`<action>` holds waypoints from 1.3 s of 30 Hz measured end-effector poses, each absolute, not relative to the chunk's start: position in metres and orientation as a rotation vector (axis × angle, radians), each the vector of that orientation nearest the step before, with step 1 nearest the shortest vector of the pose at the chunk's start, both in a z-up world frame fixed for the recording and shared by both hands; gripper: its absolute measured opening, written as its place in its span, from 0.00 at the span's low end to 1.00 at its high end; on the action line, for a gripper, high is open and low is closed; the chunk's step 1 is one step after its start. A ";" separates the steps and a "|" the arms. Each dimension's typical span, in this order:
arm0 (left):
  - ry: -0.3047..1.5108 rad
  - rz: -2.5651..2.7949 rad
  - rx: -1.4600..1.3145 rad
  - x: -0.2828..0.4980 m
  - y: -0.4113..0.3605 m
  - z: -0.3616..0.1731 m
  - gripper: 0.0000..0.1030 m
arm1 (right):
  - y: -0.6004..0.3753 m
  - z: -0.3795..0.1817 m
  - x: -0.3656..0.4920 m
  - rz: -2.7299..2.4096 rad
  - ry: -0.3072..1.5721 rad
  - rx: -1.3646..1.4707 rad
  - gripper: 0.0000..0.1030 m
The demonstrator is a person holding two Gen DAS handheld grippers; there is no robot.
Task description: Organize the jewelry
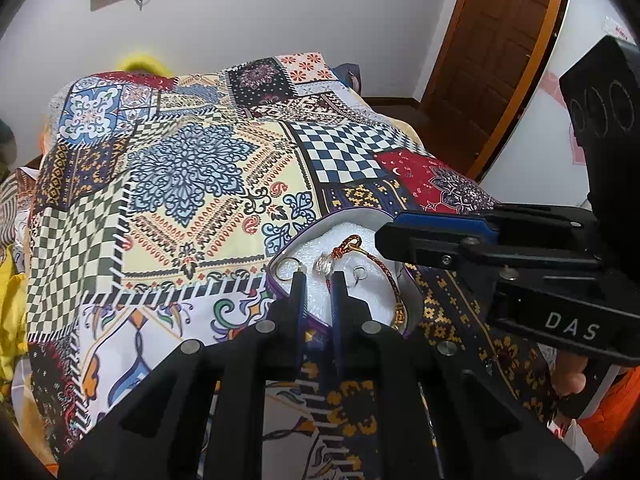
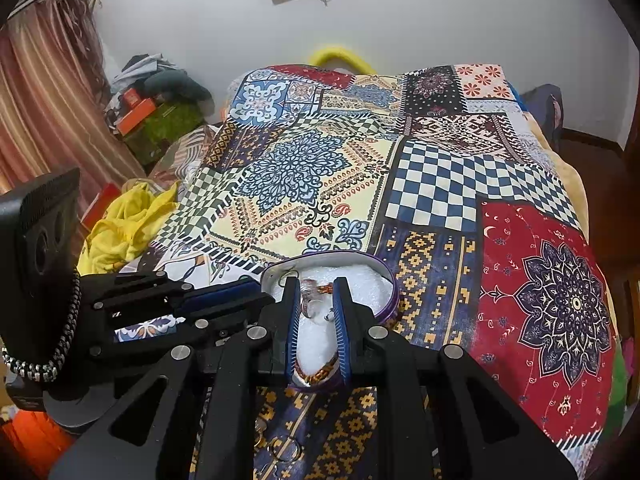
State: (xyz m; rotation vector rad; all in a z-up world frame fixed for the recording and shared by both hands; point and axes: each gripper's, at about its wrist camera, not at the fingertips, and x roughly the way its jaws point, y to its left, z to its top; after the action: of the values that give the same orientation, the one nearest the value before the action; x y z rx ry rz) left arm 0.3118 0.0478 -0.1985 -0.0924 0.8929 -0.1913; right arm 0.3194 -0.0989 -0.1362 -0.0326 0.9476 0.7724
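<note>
A purple-rimmed tin (image 1: 304,234) lined with white foam sits on the patterned bedspread. It holds a red braided bracelet (image 1: 380,266), a gold hoop (image 1: 289,269), a clear ring (image 1: 324,266) and a small silver ring (image 1: 359,273). My left gripper (image 1: 319,278) hovers over the tin's near edge, jaws a little apart, nothing between them. My right gripper (image 2: 317,286) is over the tin (image 2: 390,276), open, with the clear ring (image 2: 310,290) lying between its fingers. The right gripper also shows in the left wrist view (image 1: 404,234).
The patchwork bedspread (image 1: 192,168) covers the bed. Loose hoops (image 2: 282,450) lie on the cloth below the right gripper. Yellow cloth (image 2: 124,224) and clutter lie at the left, a wooden door (image 1: 492,52) at the right.
</note>
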 end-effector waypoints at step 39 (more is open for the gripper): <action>0.895 -0.203 -0.053 0.202 0.025 -0.171 0.40 | -0.175 -0.116 0.222 0.541 0.844 -0.213 0.35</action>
State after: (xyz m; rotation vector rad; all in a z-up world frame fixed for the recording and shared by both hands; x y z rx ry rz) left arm 0.2016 0.0249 -0.1707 -0.0534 0.8951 -0.2026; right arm 0.2225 -0.1751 -0.1158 -0.2126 0.8442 0.5412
